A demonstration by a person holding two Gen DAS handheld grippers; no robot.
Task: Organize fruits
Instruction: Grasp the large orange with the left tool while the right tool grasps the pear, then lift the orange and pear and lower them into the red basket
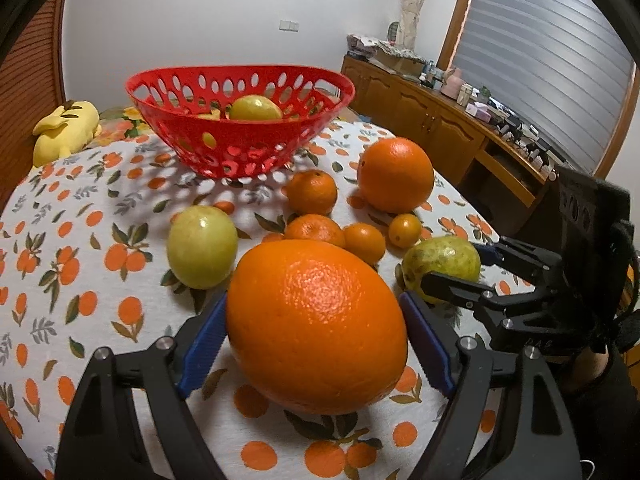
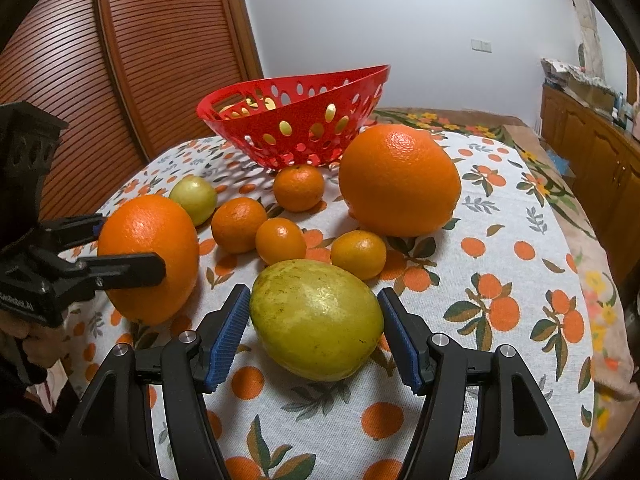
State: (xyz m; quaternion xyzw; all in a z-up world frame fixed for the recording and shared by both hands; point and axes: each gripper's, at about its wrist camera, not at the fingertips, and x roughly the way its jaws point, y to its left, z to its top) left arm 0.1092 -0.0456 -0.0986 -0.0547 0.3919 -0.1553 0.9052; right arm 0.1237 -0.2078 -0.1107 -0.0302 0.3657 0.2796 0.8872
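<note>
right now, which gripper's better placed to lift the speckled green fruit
Right: the right gripper has its jaws straddling the speckled green fruit; the left gripper brackets the near large orange.

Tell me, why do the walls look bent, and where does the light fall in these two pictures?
Left wrist view: the fisheye lens bows the window frame; the red basket throws a dotted shadow toward the camera; a highlight sits on the big orange. Right wrist view: the slatted door curves; glare sits on the yellow-green fruit; corners go black.

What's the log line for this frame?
left fingers: around near orange | right fingers: around yellow-green fruit | contact: unclear | both on tablecloth
</note>
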